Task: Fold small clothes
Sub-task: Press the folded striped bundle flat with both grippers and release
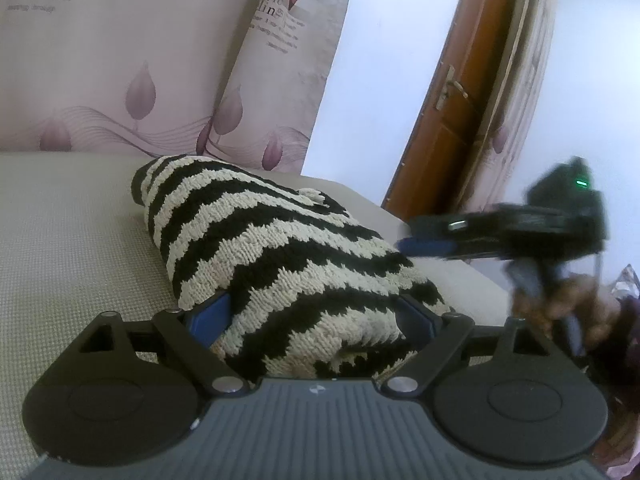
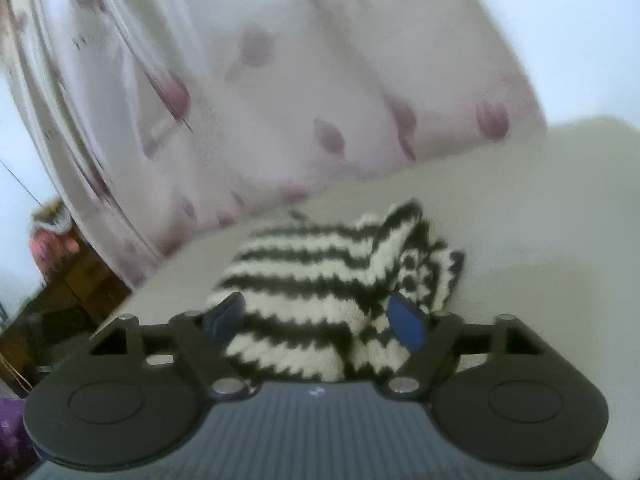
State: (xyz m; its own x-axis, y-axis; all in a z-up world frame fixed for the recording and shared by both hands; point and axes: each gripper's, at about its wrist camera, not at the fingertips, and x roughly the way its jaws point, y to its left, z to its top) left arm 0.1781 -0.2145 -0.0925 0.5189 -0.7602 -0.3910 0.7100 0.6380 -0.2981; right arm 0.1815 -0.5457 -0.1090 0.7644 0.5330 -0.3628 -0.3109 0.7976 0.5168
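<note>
beige woven surface (image 1: 72,240), floral curtains (image 1: 120,60), perhaps bedroom.

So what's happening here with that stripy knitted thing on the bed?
A person is folding a small black-and-cream striped knit garment on a pale padded surface, with a hand-held gripper in each hand. The left hand-held gripper has its jaws wide around the near end of the bundle. The right hand-held gripper also stands open around the fabric, seemingly without pinching it. The garment already looks folded into a compact bundle.
</note>
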